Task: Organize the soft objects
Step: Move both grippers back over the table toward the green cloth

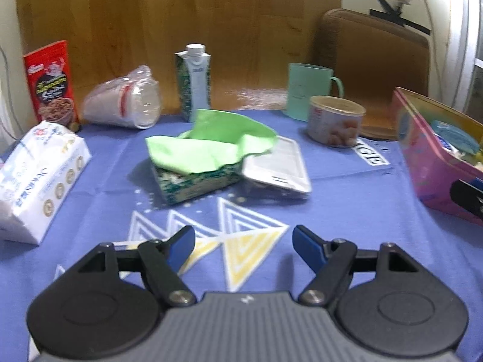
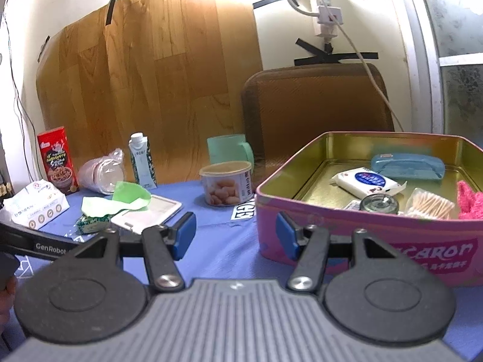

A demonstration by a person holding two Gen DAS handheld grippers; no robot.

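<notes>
— How far along is the sorting?

— Partway, I'd say. The tin (image 2: 347, 229) at the right edge of the table (image 1: 347, 208) already holds one pink cloth (image 2: 471, 200), one wipes pack (image 2: 366, 182), one blue case (image 2: 407, 166), one bag of swabs (image 2: 430, 203) and one small jar (image 2: 379, 203).

— What's left out?

— One green cloth (image 1: 208, 144) mid-table, draped over one small box (image 1: 193, 185), and one tissue pack (image 1: 39, 178) at the left edge. The rest looks hard: one can (image 1: 335, 123), one mug (image 1: 308, 90), one carton (image 1: 194, 81), one red box (image 1: 51, 81)

— And the tools?

— The left gripper (image 1: 243, 246) stands apart and empty, short of the green cloth. The right gripper (image 2: 235, 235) is also apart, empty, at the tin's near wall
</notes>
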